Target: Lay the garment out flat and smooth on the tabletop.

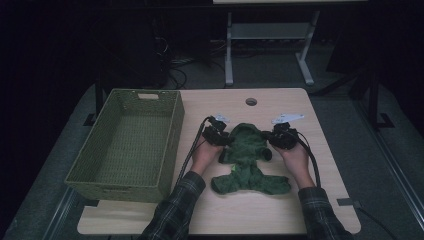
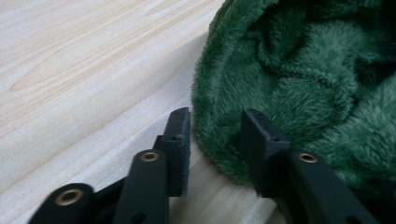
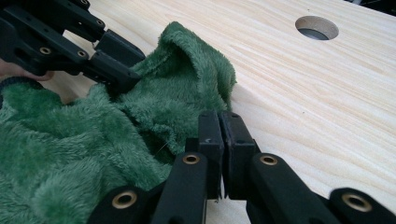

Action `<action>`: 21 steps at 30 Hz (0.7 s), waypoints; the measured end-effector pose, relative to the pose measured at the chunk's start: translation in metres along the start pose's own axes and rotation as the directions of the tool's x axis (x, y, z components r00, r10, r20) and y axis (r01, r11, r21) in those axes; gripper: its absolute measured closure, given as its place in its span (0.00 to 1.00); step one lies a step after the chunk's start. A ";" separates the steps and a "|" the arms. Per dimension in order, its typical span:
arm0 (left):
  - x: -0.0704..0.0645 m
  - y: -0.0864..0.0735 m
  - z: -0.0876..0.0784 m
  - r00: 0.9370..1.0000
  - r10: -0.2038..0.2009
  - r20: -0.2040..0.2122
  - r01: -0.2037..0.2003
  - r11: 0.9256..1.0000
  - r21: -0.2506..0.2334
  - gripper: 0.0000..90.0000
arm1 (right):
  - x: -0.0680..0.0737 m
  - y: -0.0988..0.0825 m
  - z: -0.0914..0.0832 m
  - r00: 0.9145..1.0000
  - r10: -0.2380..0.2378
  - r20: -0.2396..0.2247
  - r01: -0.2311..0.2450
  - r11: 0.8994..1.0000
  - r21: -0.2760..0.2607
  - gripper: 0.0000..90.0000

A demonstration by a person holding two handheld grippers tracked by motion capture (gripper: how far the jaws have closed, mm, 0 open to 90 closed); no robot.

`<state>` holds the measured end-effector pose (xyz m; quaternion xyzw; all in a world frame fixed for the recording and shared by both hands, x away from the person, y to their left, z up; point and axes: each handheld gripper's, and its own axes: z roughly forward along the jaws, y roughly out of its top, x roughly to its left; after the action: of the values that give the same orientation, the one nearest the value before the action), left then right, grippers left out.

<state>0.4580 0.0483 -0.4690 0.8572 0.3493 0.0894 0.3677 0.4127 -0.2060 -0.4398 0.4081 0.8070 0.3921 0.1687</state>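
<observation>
One green fleece garment (image 1: 248, 159), flat at table (image 1: 300, 210) centre, basket (image 1: 129, 145) at 9 o'clock. Left gripper (image 2: 212, 128): fingers parted around the hem, not pinching. Right gripper (image 3: 219, 128): fingers closed, fabric beside them. Risk: lopsided lift, fleece slipping free.

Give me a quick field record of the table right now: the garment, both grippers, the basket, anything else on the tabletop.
garment: fuzzy dark green fleece garment, lying spread on the table between the two grippers
left gripper: jaws parted, a fold of the garment's edge between them, pads not pressing on it
right gripper: jaws shut together at the garment's edge; no cloth visibly pinched
basket: woven green rectangular basket, at the table's left end, nothing inside
table: light wooden table, with a round cable hole near its far edge
</observation>
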 end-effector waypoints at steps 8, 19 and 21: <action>-0.002 0.005 -0.010 0.998 0.048 -0.040 -0.049 0.999 -0.020 0.99 | 0.000 0.002 -0.007 1.000 -0.018 0.010 0.018 1.000 -0.020 0.97; 0.004 -0.001 -0.027 0.987 0.095 -0.126 -0.110 0.987 -0.115 0.99 | -0.013 -0.011 0.001 1.000 0.009 0.013 -0.009 0.999 0.053 0.97; 0.004 -0.006 -0.020 0.989 0.099 -0.113 -0.110 0.990 -0.092 0.99 | -0.015 -0.013 0.007 1.000 0.004 0.029 -0.006 0.997 0.080 0.97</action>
<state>0.4498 0.0647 -0.4594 0.8491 0.3184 0.1719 0.3847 0.4185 -0.2190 -0.4548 0.4221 0.8186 0.3538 0.1630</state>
